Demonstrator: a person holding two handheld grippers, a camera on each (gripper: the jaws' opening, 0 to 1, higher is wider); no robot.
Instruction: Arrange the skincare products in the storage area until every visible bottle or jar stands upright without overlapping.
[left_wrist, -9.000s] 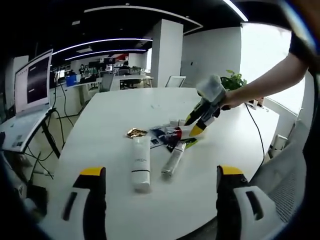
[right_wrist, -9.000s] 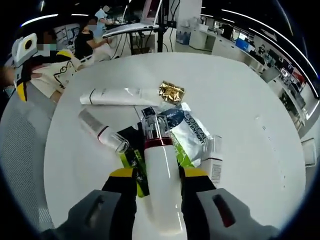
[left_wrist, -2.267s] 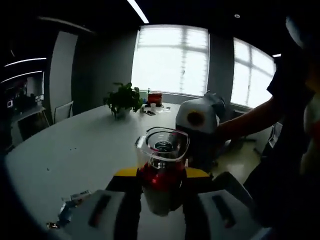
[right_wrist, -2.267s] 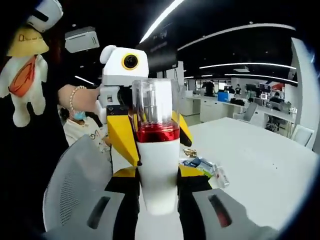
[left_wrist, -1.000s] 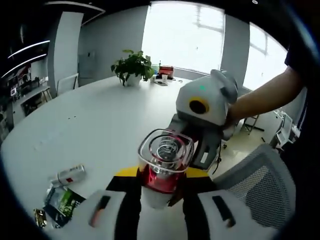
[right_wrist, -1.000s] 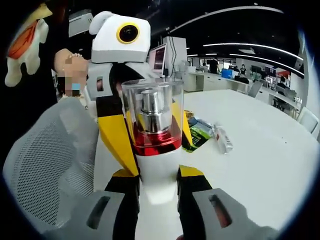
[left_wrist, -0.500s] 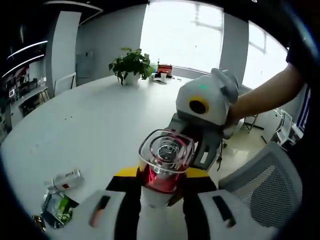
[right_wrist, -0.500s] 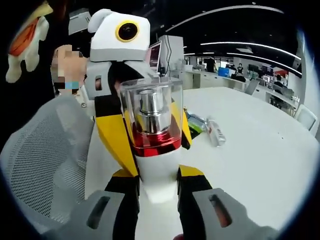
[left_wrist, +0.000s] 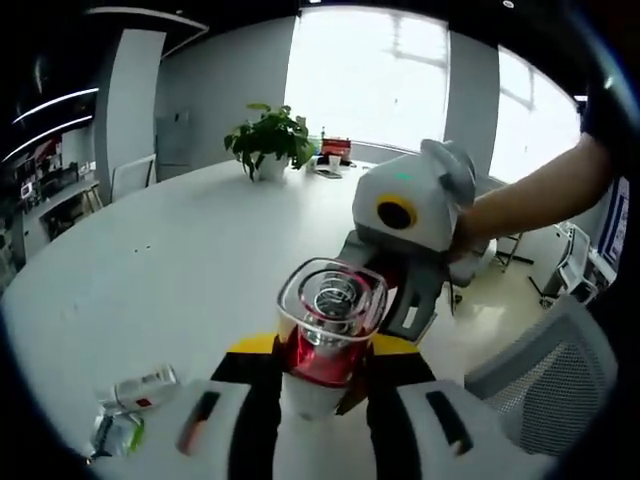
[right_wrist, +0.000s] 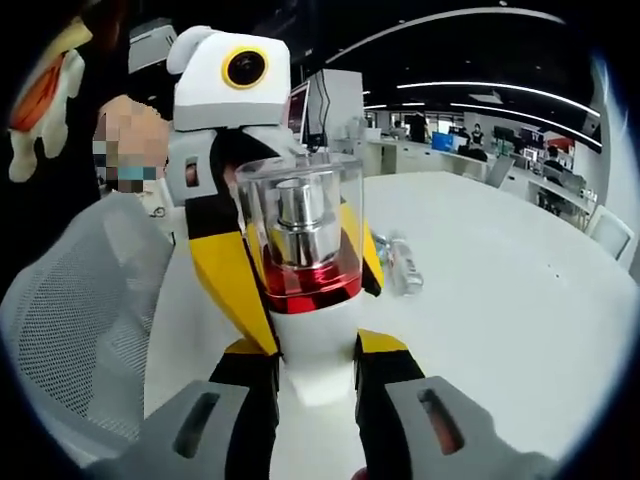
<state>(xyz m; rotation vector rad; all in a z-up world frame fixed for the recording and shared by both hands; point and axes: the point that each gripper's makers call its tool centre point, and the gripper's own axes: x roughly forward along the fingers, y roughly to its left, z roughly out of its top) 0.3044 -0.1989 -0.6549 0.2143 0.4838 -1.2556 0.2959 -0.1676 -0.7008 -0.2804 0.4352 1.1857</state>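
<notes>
Since the first frames, the pump bottle (right_wrist: 305, 290) has been lifted off the white table (right_wrist: 500, 300). It is clamped between both the right gripper (right_wrist: 312, 360) and left gripper (left_wrist: 318, 352).

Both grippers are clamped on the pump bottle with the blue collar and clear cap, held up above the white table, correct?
Not quite: the collar is red, not blue, as the right gripper view shows. Both the right gripper and the left gripper are clamped on the pump bottle with its clear cap, held up above the white table.

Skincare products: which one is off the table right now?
The white pump bottle with the red collar, held by both grippers; the small tube lies on the table.
</notes>
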